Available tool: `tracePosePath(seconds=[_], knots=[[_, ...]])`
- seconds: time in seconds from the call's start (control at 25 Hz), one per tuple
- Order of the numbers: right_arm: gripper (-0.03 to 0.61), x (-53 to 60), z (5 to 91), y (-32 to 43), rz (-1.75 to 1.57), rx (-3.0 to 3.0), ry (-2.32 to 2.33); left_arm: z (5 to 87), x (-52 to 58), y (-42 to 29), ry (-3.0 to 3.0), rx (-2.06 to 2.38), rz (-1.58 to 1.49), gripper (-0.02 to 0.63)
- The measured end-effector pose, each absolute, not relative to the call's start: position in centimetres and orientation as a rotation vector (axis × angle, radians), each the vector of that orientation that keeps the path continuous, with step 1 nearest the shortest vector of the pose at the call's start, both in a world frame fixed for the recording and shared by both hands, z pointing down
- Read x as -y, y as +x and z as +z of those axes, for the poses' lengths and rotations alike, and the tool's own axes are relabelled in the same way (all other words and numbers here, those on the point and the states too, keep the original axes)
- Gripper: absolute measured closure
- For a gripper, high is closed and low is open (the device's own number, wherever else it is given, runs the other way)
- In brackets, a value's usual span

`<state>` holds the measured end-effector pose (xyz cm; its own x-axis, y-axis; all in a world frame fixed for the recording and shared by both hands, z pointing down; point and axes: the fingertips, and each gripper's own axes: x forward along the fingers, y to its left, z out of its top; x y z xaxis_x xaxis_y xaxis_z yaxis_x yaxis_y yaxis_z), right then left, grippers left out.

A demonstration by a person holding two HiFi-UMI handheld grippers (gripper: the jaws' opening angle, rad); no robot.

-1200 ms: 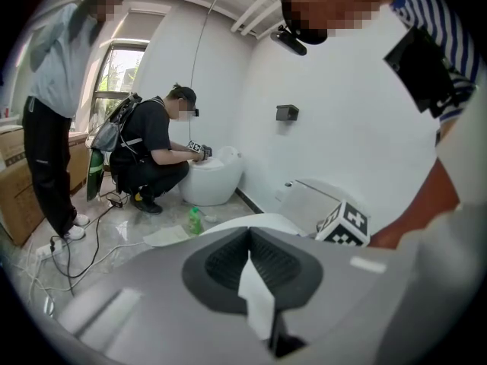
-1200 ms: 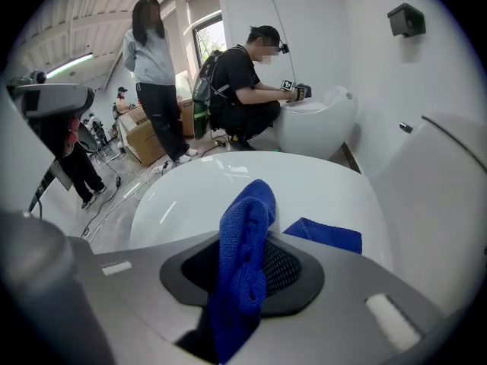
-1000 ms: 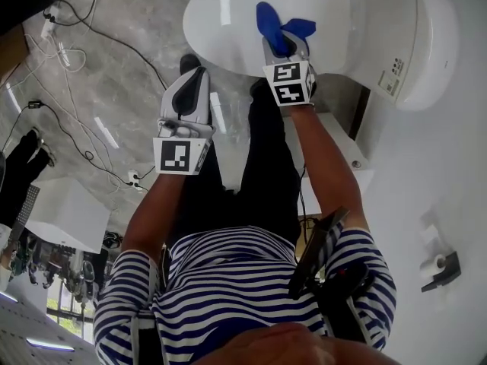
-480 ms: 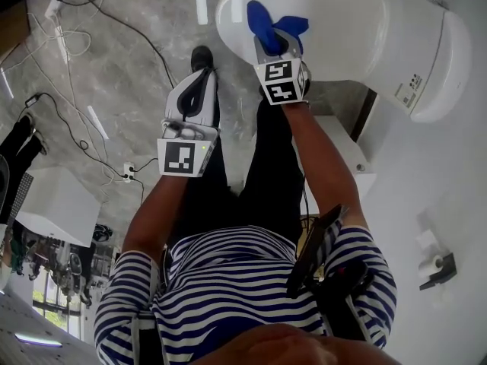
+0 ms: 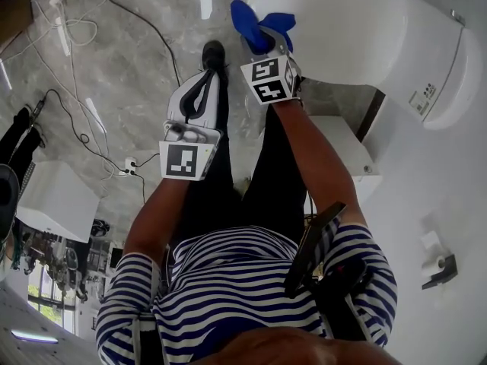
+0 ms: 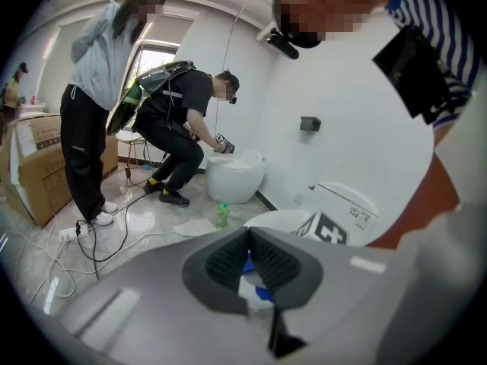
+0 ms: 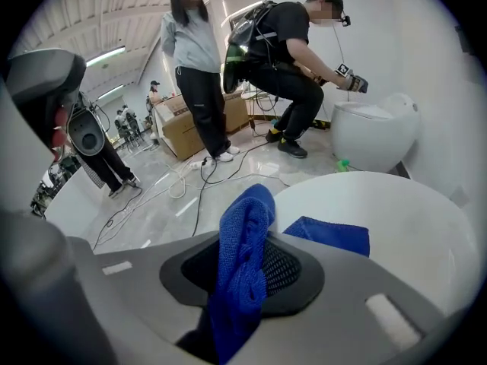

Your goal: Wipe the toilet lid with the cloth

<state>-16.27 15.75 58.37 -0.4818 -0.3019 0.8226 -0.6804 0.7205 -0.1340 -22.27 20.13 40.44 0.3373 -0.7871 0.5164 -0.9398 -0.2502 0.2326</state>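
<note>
Right gripper point(image 5: 266, 40) clamps cloth point(image 5: 246, 17) at toilet lid point(image 5: 342, 21) edge; left gripper point(image 5: 206, 80) closed, empty. Better: press cloth flat, sweep whole lid.

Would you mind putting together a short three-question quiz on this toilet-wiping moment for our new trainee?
1. Fill in the gap: the blue cloth is clamped in the ___ gripper.
2. True or false: the left gripper rests on the toilet lid.
3. Part of the cloth lies: A) on the toilet lid near its edge, B) on the floor, C) in a bucket.

Key
1. Right: the right gripper is shut on it.
2. False: it hangs beside the lid, over the floor, with its jaws together and nothing between them.
3. A.
</note>
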Motion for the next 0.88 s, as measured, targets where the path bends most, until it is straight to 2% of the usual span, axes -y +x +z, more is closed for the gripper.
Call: tracePosePath(seconds=[0.24, 0.48, 0.68, 0.88], knots=[[0.460, -16.5, 58.5, -18.6, 0.558, 2.092, 0.710, 40.1, -20.3, -24.2, 2.097, 1.524, 0.396, 0.611], [0.460, -16.0, 56.8, -17.4, 0.552, 2.120, 0.739, 39.9, -20.1, -22.6, 2.125, 1.497, 0.408, 0.611], [0.460, -14.8, 52.2, -14.0, 0.549, 2.145, 0.819, 38.3, -18.8, -19.0, 2.184, 1.458, 0.394, 0.611], [0.460, -13.6, 47.3, -6.8, 0.543, 2.140, 0.918, 36.1, -17.0, -12.9, 2.257, 1.403, 0.389, 0.611]])
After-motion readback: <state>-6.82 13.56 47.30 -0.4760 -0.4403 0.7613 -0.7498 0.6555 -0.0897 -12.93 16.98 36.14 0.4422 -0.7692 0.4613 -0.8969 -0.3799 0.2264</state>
